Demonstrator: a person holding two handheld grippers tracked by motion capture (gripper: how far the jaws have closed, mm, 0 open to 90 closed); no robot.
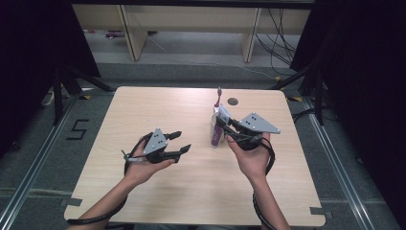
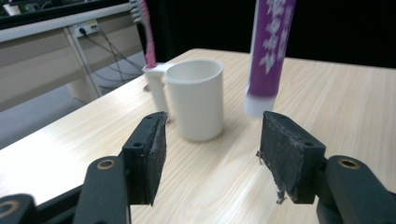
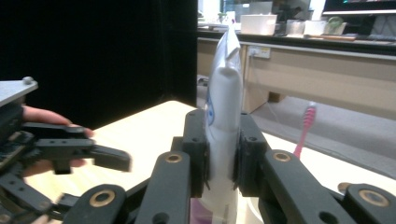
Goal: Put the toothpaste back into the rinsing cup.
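Right gripper (image 1: pixel 225 128) pinches a purple toothpaste tube (image 2: pixel 270 51) upright just beside the white cup (image 2: pixel 195 99) holding a pink toothbrush (image 2: pixel 145 32), seemingly to drop it in, while the left gripper (image 1: pixel 181 142) hangs spread and empty nearby.

L gripper (image 1: pixel 184 142) low over table, jaws apart, nothing between, L hand (image 1: pixel 143 165) cupped under it; R gripper (image 1: pixel 225 123) clamped on tube (image 3: pixel 223 116), R forearm angled in
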